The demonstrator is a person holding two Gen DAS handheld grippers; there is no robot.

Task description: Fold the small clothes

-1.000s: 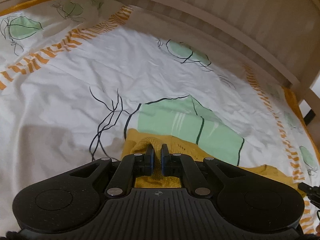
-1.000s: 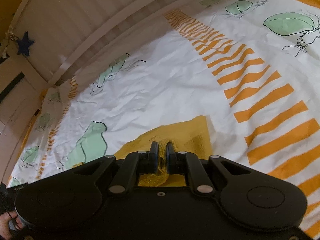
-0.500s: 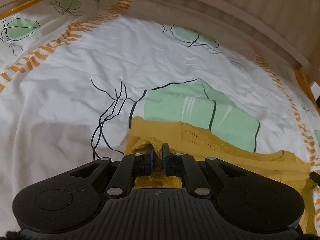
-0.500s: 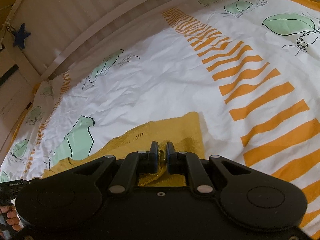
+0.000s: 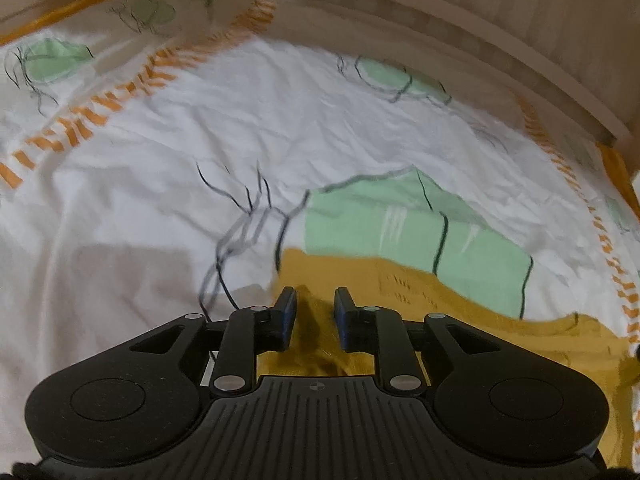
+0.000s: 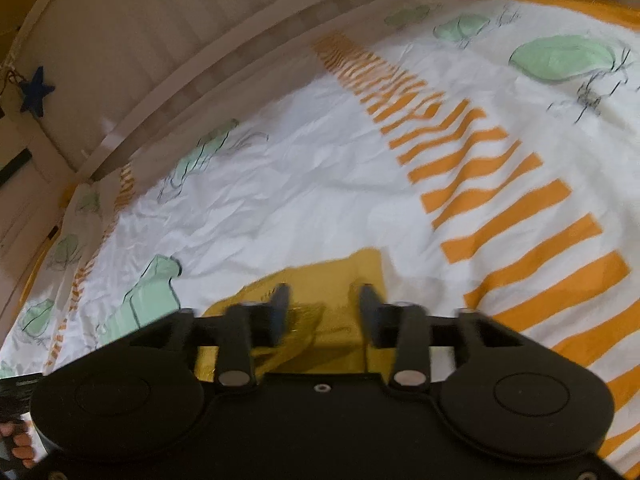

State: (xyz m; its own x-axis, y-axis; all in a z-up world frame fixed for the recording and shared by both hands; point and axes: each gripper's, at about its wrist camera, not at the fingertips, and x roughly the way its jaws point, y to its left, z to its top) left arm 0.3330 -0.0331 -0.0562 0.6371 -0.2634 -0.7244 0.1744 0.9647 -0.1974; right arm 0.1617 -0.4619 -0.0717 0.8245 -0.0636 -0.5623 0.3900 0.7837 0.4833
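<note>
Mustard knit garment point(image 5: 460, 332) spread flat on our white patterned bedsheet point(image 5: 160, 216), our left gripper point(image 5: 315, 300) opening over its corner, pads off the cloth, our right gripper point(image 6: 323, 296) opening wider, nothing pinched.

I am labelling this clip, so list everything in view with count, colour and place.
mustard-yellow knitted garment: one, yellow, flat on the bedcover under both grippers.
white printed bedcover: one, white with green leaves and orange stripes, spread over the bed.
pale slatted bed rail: one, off-white, along the far edge.
dark blue star ornament: one, hanging far left in the right wrist view.
left gripper: black, jaws opening, garment between, not pinched.
right gripper: black, jaws opening over the garment.
hand: fingers at the lower left corner.
</note>
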